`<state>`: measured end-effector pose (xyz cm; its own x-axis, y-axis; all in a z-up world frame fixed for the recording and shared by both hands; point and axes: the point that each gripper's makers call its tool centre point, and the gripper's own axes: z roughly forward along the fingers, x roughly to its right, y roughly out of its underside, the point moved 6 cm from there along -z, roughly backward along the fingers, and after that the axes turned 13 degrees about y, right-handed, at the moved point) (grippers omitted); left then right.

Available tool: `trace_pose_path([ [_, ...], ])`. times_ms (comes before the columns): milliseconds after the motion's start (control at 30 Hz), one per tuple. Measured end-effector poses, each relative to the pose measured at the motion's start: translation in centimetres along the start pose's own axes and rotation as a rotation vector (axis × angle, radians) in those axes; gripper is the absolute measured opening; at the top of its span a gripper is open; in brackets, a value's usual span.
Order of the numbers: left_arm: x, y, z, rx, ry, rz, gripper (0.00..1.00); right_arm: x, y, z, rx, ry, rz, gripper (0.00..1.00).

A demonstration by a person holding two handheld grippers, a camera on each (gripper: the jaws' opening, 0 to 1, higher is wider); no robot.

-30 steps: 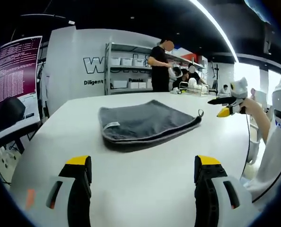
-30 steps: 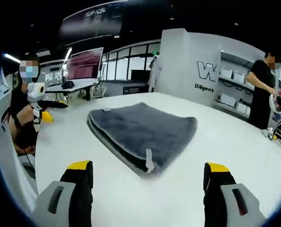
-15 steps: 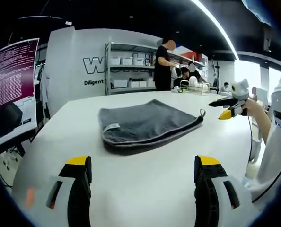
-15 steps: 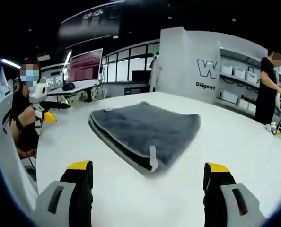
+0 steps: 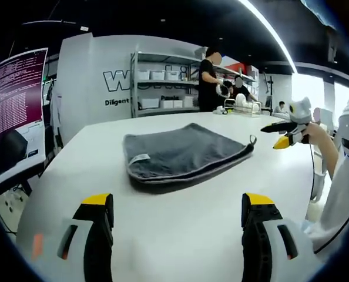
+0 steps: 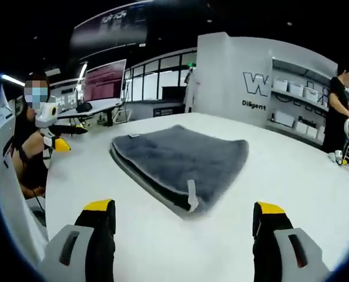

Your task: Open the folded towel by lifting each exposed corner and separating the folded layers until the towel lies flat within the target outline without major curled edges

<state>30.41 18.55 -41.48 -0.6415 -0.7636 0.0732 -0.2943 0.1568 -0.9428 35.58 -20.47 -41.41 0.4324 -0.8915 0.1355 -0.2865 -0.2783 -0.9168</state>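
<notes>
Left gripper view: both grippers (image 5: 177,220) (image 6: 183,226) are held spread above the table (image 5: 180,235); several towel (image 5: 183,154) layers could be pinched together at a corner (image 6: 190,197), so nothing would separate.

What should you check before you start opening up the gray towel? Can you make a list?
1. Towel still folded, layers stacked: ok, ready to open.
2. Corner with the loop tag exposed nearest the right tool: ok.
3. Corner with the white label exposed towards the left tool: ok.
4. Both tools open and not touching the towel: ok.
5. Table bare around the towel: ok.
6. Target outline on the table: cannot tell, none visible.
</notes>
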Motion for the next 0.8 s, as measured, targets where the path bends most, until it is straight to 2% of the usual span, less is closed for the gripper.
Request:
trace_pose_path([
  [467, -0.19, 0.30, -0.01, -0.005, -0.018, -0.003, 0.89, -0.27, 0.49, 0.04, -0.011, -0.002, 0.016, 0.99],
  [800, -0.57, -0.21, -0.10, 0.004, -0.030, 0.007, 0.89, -0.25, 0.31, 0.41, -0.003, -0.006, 0.015, 0.99],
])
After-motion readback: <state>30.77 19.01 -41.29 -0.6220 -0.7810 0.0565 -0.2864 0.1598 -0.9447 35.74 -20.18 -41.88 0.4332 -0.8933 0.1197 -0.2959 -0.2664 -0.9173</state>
